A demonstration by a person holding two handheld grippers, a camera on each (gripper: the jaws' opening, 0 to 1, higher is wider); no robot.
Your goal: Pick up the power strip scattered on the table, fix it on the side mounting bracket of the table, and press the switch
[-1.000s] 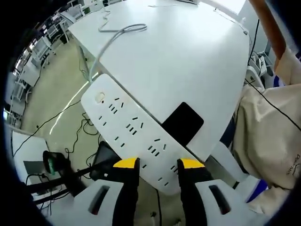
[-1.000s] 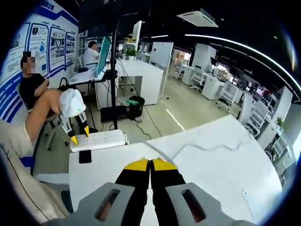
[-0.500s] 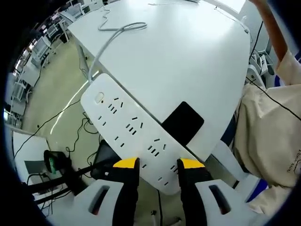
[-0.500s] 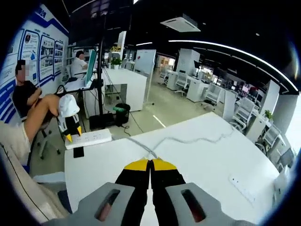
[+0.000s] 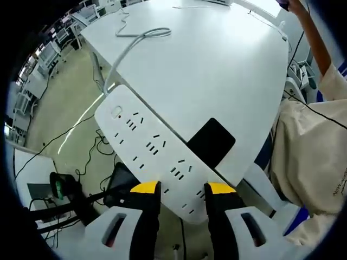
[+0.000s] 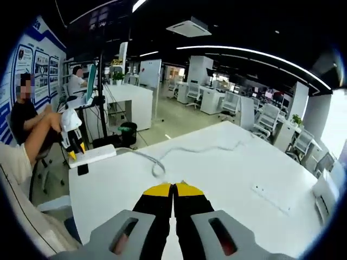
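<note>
Left tool (image 5: 179,188): yellow-tipped jaws clamped on the near end of the white power strip (image 5: 152,151), which lies along the edge of the white counter (image 5: 217,65). Black bracket (image 5: 212,142) touching the strip's side at the counter edge. Grey cord (image 5: 127,46) runs from the strip's far end across the counter top.

Right tool (image 6: 173,189): jaws closed together, holding nothing, above the counter (image 6: 217,173). Strip (image 6: 92,155) seen at the far left edge, left tool (image 6: 72,147) on it.
</note>
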